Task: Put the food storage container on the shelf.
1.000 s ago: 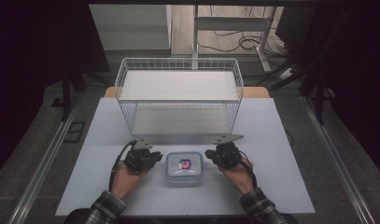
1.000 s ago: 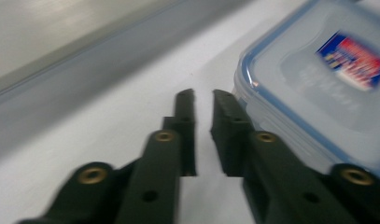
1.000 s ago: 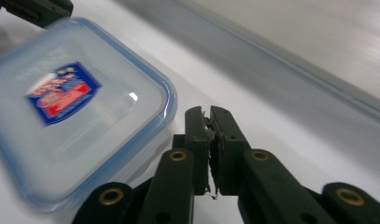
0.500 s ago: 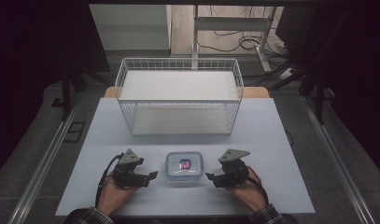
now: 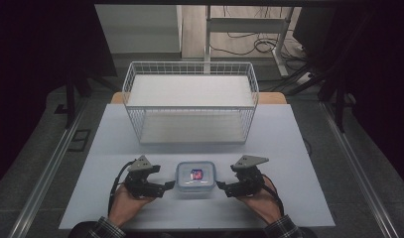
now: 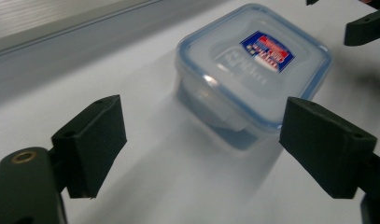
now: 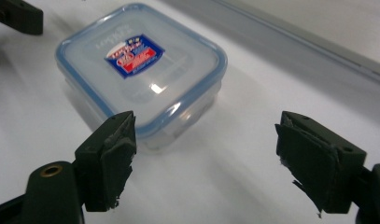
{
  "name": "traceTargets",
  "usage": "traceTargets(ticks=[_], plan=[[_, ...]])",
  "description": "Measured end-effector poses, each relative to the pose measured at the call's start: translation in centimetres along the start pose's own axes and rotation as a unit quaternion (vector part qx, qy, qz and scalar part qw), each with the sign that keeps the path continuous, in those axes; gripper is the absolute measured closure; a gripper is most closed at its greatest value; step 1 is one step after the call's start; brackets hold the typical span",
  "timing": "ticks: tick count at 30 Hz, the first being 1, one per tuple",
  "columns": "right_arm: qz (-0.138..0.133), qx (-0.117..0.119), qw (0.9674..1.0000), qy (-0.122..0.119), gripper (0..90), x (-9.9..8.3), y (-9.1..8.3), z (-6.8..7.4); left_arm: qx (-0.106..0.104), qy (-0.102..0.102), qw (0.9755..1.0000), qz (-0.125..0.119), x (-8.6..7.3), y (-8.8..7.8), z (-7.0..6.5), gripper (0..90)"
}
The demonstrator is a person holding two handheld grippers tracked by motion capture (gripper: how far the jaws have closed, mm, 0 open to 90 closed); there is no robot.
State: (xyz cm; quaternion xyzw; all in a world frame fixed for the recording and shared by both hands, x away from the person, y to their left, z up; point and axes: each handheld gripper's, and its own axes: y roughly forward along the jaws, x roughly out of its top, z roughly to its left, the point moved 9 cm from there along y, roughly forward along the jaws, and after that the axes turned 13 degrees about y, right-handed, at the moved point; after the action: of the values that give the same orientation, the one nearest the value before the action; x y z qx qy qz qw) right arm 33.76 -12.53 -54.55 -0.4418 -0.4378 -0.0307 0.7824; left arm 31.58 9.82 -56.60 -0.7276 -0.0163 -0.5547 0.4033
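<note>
Both tools stand released, 1 on each side of a small clear food container (image 5: 195, 177) with a blue-rimmed lid. That container sits on the white worktop (image 5: 299, 148), near the person's edge and about midway between the 2 hands. Left tool (image 5: 165, 187) is held in the left hand (image 5: 124, 204), its jaws pointing toward the container's left side; they have just been opening, and nothing lies between them. In the left gripper view the 2 black jaws stand wide apart, with the container (image 6: 253, 70) ahead of them and toward the right jaw; whether that jaw touches the box I cannot tell.

Right tool (image 5: 222, 187) is held in the right hand (image 5: 261, 201) and points at the container's right side. Its jaws too have just been opening and are empty. In the right gripper view the container (image 7: 141, 70) lies ahead and toward the left jaw, which stands in front of the box's near corner, so contact there cannot be judged. A red and blue label (image 7: 131, 55) shows on top of the lid.

Farther back on the worktop stands a white wire basket (image 5: 189, 101), well apart from the container and the hands. Plaid sleeves (image 5: 102, 229) show at the bottom edge of the high view.
</note>
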Motion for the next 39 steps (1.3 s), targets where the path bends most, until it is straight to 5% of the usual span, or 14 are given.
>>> traceTargets(ticks=[7, 18, 22, 25, 29, 34, 39], plan=[[-0.012, 0.026, 0.9994, 0.022, 22.1, 0.8, 0.8, 0.4, -0.007, 0.016, 0.9999, 0.001, 1.3, 1.4, -0.2, 14.6], [0.005, 0.058, 0.9971, 0.048, 16.8, 1.2, 2.9, 0.8, -0.022, 0.001, 0.9997, 0.014, 1.5, 3.5, 0.2, 8.4], [0.026, 0.071, 0.9955, 0.057, 13.9, 0.6, 3.9, 1.1, -0.062, -0.016, 0.9979, 0.010, 1.2, 4.1, -0.6, 7.4], [0.036, 0.087, 0.9931, 0.069, 14.2, 0.4, 4.2, 1.3, -0.088, -0.029, 0.9957, 0.007, 1.1, 4.3, -1.2, 13.0], [0.059, 0.116, 0.9888, 0.074, 16.2, -0.3, 4.1, 2.0, -0.096, -0.024, 0.9949, 0.018, 0.8, 4.0, -1.9, 13.9], [0.066, 0.104, 0.9904, 0.062, 19.2, -0.7, 3.7, 2.4, -0.096, -0.016, 0.9950, 0.022, 0.4, 3.3, -2.4, 23.2], [0.066, 0.122, 0.9877, 0.074, 38.6, -1.3, 2.3, 2.1, -0.114, -0.038, 0.9927, 0.008, -0.1, 2.2, -2.4, 39.8]])
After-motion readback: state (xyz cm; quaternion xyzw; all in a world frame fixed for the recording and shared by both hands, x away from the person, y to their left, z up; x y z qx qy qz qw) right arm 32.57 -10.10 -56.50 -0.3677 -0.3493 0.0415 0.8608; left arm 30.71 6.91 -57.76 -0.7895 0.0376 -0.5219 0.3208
